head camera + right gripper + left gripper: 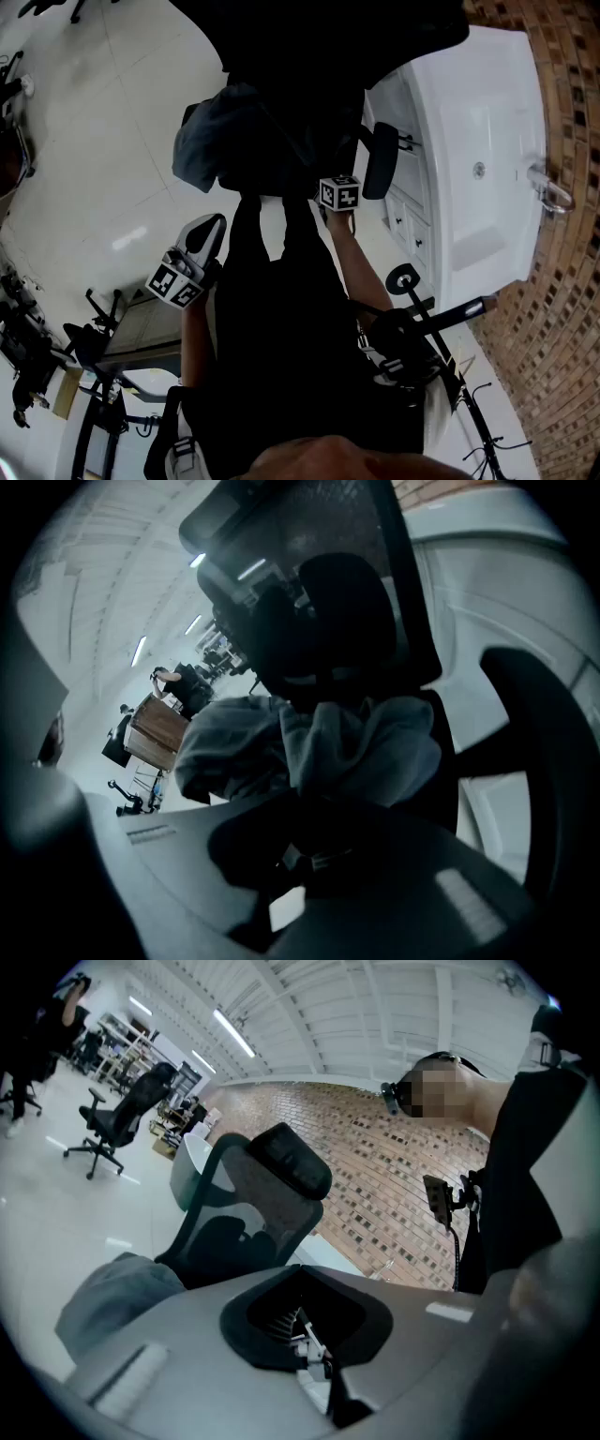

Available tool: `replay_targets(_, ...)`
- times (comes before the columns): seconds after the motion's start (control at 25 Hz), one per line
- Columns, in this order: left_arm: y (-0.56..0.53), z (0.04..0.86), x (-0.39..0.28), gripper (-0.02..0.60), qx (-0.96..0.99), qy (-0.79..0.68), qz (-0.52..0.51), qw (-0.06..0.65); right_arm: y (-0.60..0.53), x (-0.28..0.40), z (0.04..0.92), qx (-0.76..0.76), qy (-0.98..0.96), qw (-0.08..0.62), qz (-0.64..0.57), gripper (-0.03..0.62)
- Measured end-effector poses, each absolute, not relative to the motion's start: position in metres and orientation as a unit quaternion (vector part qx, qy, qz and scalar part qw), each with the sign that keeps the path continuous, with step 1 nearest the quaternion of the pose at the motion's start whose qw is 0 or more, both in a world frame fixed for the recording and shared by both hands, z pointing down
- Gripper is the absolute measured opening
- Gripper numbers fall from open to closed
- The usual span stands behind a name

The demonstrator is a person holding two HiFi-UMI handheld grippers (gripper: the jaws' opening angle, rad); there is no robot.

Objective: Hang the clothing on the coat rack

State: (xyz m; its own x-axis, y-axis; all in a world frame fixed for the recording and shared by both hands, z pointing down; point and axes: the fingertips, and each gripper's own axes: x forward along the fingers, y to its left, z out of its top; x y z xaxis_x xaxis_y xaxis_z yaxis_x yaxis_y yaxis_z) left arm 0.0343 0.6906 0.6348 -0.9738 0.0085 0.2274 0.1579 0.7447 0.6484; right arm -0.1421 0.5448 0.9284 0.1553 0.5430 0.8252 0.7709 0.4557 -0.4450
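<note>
A grey-blue garment (214, 141) lies bunched on a black office chair (281, 56). In the right gripper view the garment (319, 742) fills the middle, just past my right gripper (319, 803). That gripper's jaws are together, and I cannot make out whether cloth is caught in them. Its marker cube (339, 192) shows by the chair's armrest (380, 159). My left gripper (208, 230) is shut and empty, held below and left of the garment. Its own view has the garment (112, 1297) at lower left and the chair (272, 1194) ahead. A black stand with poles (457, 312) rises at lower right.
A white cabinet (469, 141) stands right of the chair against a brick wall (562, 281). Black stands and gear (56, 347) crowd the floor at lower left. In the left gripper view another office chair (117, 1119) stands far off, and a person in black (525, 1176) is at the right.
</note>
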Motion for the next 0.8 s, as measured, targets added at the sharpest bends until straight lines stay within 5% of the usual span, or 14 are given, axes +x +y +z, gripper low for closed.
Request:
replay_targets(0.08, 0.697, 0.663, 0.019, 0.003, -0.017, -0.924, -0.362, 0.123, 0.524, -0.109, 0.969, -0.529, -0.608, 0.577, -0.131, 0.023)
replay_targets(0.2, 0.696, 0.696, 0.0, 0.003, 0.012, -0.913, -0.375, 0.16, 0.486, -0.085, 1.019, -0.519, -0.566, 0.618, -0.172, 0.352)
replay_targets(0.24, 0.692, 0.702, -0.003, 0.003, 0.023, -0.91, -0.377, 0.169, 0.476, -0.086, 1.023, -0.508, -0.569, 0.625, -0.167, 0.373)
replay_targets(0.44, 0.69, 0.735, 0.007, 0.003, 0.065, -0.907, -0.347, 0.229, 0.504, -0.101, 1.0, -0.526, -0.625, 0.562, -0.127, 0.355)
replay_targets(0.6, 0.694, 0.748, 0.01, 0.003, 0.073, -0.906, -0.32, 0.266, 0.548, -0.108, 1.036, -0.518, -0.649, 0.533, -0.163, 0.271)
replay_targets(0.8, 0.698, 0.757, 0.016, 0.003, 0.095, -0.906, -0.279, 0.303, 0.588, -0.123, 1.075, -0.499, -0.662, 0.503, -0.245, 0.243)
